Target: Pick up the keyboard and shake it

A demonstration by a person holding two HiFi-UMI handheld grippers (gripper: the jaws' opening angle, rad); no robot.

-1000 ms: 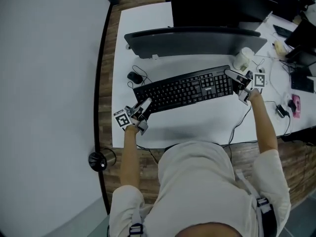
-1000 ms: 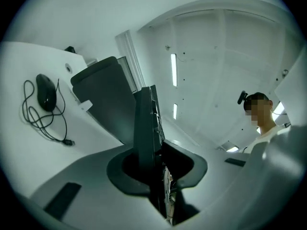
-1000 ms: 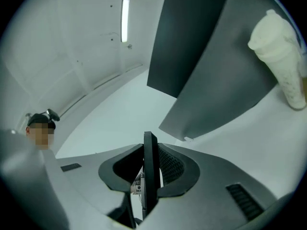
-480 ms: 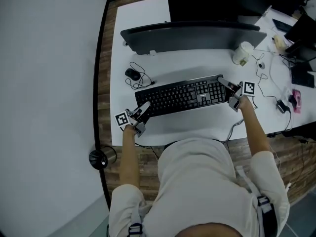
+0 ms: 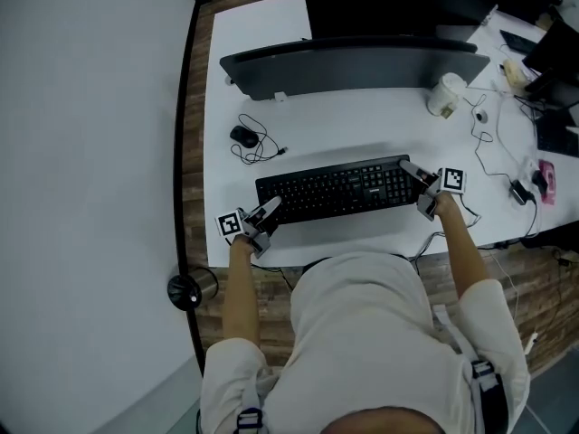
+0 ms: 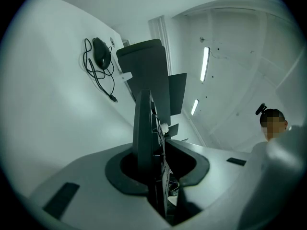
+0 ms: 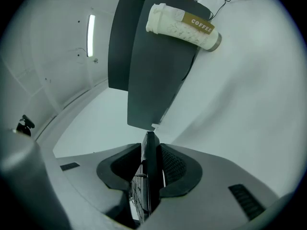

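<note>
Keyboard [image 5: 339,188] back down on the white surface [image 5: 362,125], lying flat and square across the person's front, near the front edge. A second ago it was held higher, slanted, with a wide shadow under it. Now the shadow sits tight against its far edge.

Left tongs [image 5: 265,217] at the keyboard's left end, right tongs [image 5: 419,186] at its right end. Both sets of jaws have just been opening. Left gripper view: the end of the keyboard stands in the notch between the jaws, with dark clearance on one side. Right gripper view: the same, with a thin sliver of light beside the edge. Neither pair looks to be pressing; both are parted about halfway, slack around the board rather than clamped.

Judgement: the lift and shake look finished, and this is the put-down and release. What remains is drawing both tongs straight out sideways so that the ends are not dragged.

Mouse [image 5: 243,136] with its coiled cable and paper cup [image 5: 442,96] lie well apart from the keyboard, towards the monitor [image 5: 353,61].
</note>
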